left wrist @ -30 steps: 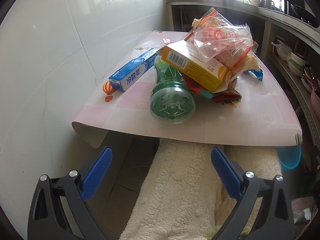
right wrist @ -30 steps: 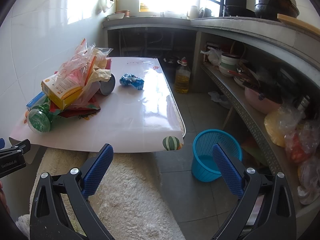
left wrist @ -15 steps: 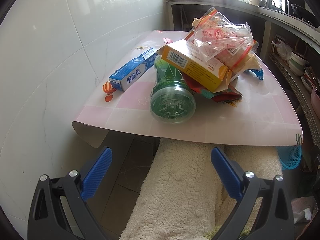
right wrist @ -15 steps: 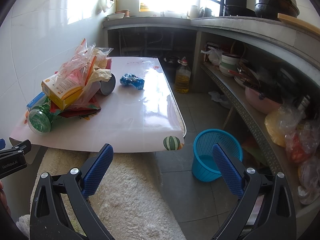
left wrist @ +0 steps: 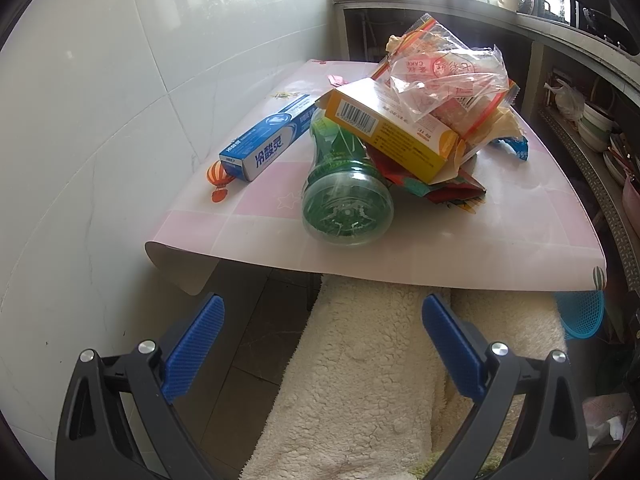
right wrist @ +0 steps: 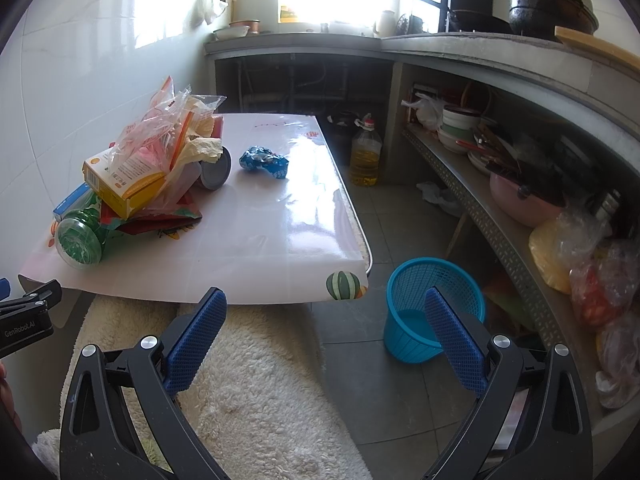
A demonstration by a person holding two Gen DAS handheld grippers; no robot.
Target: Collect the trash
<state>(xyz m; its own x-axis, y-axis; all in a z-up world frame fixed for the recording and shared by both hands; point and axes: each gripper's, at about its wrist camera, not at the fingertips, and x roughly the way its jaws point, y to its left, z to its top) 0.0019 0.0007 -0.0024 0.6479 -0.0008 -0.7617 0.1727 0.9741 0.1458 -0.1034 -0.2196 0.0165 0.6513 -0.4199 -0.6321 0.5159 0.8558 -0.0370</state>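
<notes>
On the table (right wrist: 280,240), left to right: toothpaste box (left wrist: 266,142), green bottle (left wrist: 346,192) lying under a yellow carton (left wrist: 394,130) and clear wrappers (left wrist: 444,76), then a crumpled blue wrapper (right wrist: 264,161). Right of the table, a blue basket (right wrist: 434,308) on grey floor tiles. Left gripper (left wrist: 322,340) and right gripper (right wrist: 326,338) both spread wide, empty.

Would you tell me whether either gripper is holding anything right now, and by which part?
Nothing is held: the left gripper and the right gripper are both open and empty, short of the table.

One green bottle (left wrist: 346,196), two boxes (left wrist: 388,128), one blue basket (right wrist: 430,308).
</notes>
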